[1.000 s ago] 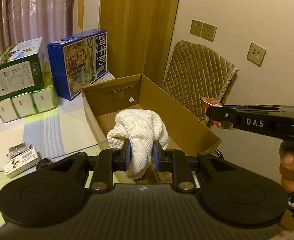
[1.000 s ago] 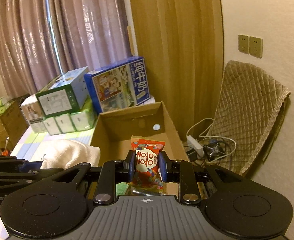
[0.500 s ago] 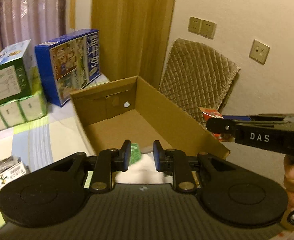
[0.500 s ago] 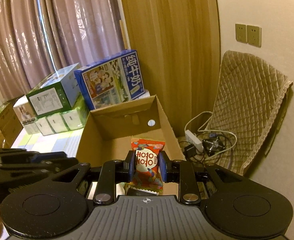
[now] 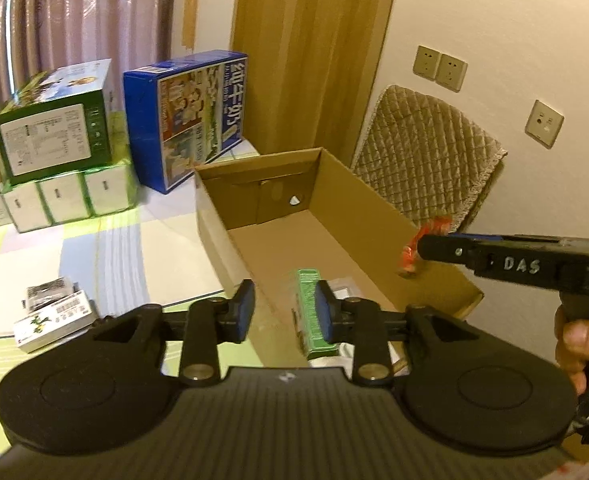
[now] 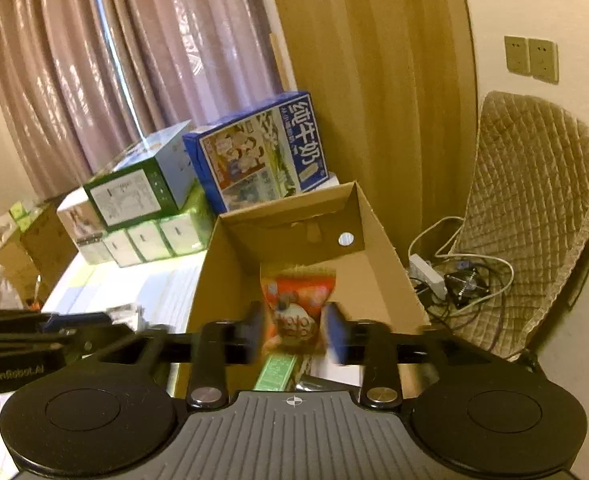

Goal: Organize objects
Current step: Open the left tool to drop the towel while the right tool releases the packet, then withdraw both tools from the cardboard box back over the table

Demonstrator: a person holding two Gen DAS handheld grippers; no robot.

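Right wrist view: the snack packet, an orange foil pouch, is seen between the fingers of the right gripper, above the near end of the cardboard box; the fingers are blurred and set wider than the packet, so that a hold on it cannot be confirmed; the packet is judged light, soft and crinkly, with a slippery film, and is best taken across its flat middle or a sealed edge, with gentle pressure, since the contents may crush. Left wrist view: the left gripper is shown wide open and empty, over the near left wall of the box; a green carton lies on the box floor and appears just beside the right finger, though contact cannot be told; the same packet is seen at the tip of the right gripper, over the right wall of the box; a small white pack remains on the table to the left, apart from the box; it is judged stiff and light, to be gripped across its narrow sides.
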